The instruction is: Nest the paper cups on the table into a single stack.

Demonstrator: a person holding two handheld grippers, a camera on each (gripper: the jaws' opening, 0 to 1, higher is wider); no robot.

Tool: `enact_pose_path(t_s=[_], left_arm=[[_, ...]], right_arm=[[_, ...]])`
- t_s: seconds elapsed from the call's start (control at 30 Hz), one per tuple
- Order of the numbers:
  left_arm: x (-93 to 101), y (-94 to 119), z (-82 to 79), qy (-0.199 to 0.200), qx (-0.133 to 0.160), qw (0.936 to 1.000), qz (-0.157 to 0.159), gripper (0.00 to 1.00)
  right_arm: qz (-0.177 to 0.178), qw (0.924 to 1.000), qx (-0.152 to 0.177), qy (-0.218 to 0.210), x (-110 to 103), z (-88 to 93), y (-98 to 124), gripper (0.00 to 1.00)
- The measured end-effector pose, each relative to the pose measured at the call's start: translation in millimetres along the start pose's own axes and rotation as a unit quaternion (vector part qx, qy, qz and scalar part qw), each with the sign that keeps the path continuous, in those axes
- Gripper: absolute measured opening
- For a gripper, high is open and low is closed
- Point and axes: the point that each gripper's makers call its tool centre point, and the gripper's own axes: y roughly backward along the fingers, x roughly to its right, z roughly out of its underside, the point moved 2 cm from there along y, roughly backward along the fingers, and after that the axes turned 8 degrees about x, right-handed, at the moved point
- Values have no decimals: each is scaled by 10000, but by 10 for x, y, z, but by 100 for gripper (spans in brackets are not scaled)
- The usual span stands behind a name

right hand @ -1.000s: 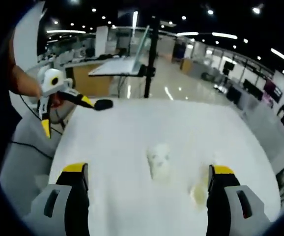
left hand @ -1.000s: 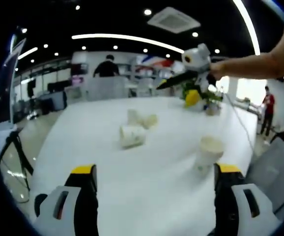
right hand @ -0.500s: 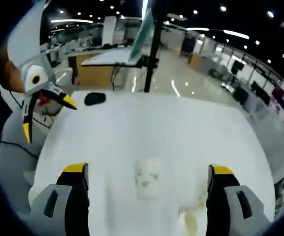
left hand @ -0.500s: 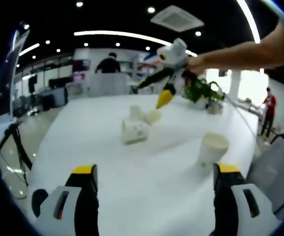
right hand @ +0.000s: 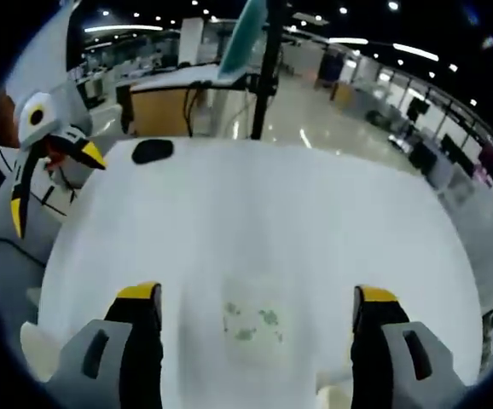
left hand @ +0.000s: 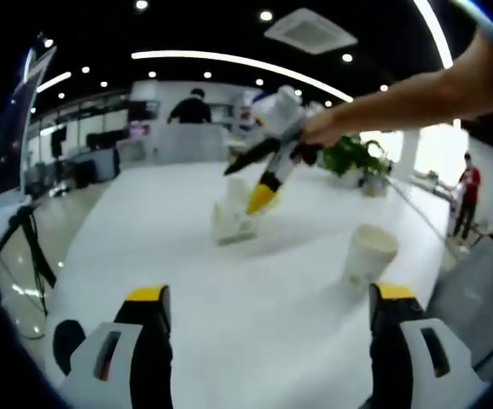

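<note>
On the white table (left hand: pixel 144 247), one paper cup (left hand: pixel 368 253) stands upright ahead of my left gripper's right jaw. A second paper cup (left hand: pixel 232 223) lies on its side mid-table, with another cup (left hand: pixel 234 192) just behind it. My left gripper (left hand: pixel 269 294) is open and holds nothing. My right gripper (left hand: pixel 246 187), held by a hand, hangs open just above the lying cups. In the right gripper view, the printed lying cup (right hand: pixel 251 317) sits between the open jaws of the right gripper (right hand: pixel 257 294). The left gripper (right hand: pixel 55 189) shows at the left, open.
A black oval object (right hand: pixel 153 151) lies near the table's far edge. A tripod pole (right hand: pixel 263 60) stands beyond it. A potted plant (left hand: pixel 349 158) sits at the table's far side, with people standing in the room behind. Pale cup rims (right hand: pixel 37 341) (right hand: pixel 332 394) show low in the right gripper view.
The right gripper has come down and forward over the lying cups, so the printed cup now sits between its jaws. The left gripper has barely moved.
</note>
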Motion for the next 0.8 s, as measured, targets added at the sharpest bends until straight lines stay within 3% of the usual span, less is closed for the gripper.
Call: enact_pose_path(t_s=[0.1, 0.2, 0.43, 0.67, 0.8], left_arm=[[7, 7, 30, 18, -41, 10000, -9, 94], [21, 12, 33, 44, -72, 10000, -5, 94], [22, 23, 20, -40, -95, 9999, 23, 93], [-32, 50, 43, -24, -141, 9999, -33, 92], [-53, 49, 71, -3, -187, 9998, -45, 92]], right_arm=[[19, 9999, -54, -124, 5, 104, -113, 86], [29, 9993, -372, -45, 1, 308, -238, 81], [132, 9990, -339, -276, 46, 351, -392, 67], [72, 9986, -349, -397, 48, 384, -565, 62], [41, 9982, -389, -446, 48, 416, -617, 51]])
